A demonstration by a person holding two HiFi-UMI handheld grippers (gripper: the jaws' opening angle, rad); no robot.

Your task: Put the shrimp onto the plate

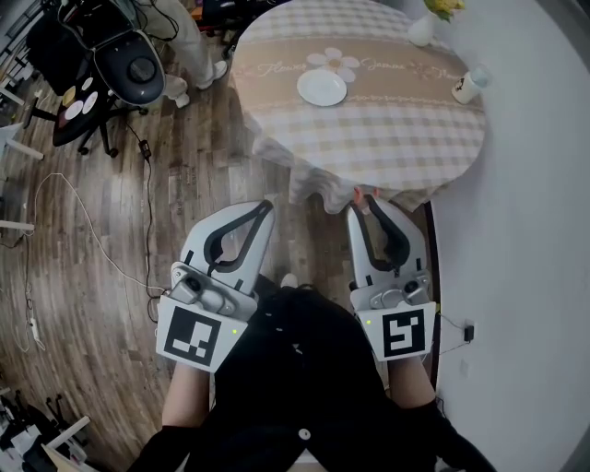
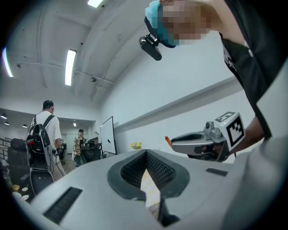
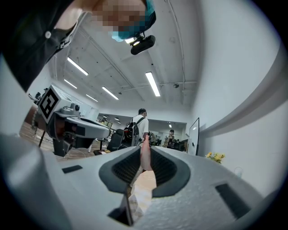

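The white plate (image 1: 322,88) sits on a round table (image 1: 396,138) with a checked cloth, ahead of me. Both grippers hang close to my body, short of the table's near edge. My right gripper (image 1: 362,198) is shut on a small pink-orange shrimp (image 1: 358,194), which pokes out of the jaw tips. In the right gripper view the shrimp (image 3: 145,157) stands pinched between the dark pads. My left gripper (image 1: 267,205) is shut and holds nothing; its tips meet in the left gripper view (image 2: 146,152), where the right gripper's shrimp (image 2: 167,139) also shows.
A vase of yellow flowers (image 1: 424,26) and a small white cup (image 1: 467,87) stand at the table's far right. A black office chair (image 1: 129,60) and floor cables (image 1: 147,184) lie to the left. A pale wall (image 1: 525,230) runs close on the right. People (image 2: 42,134) stand further back.
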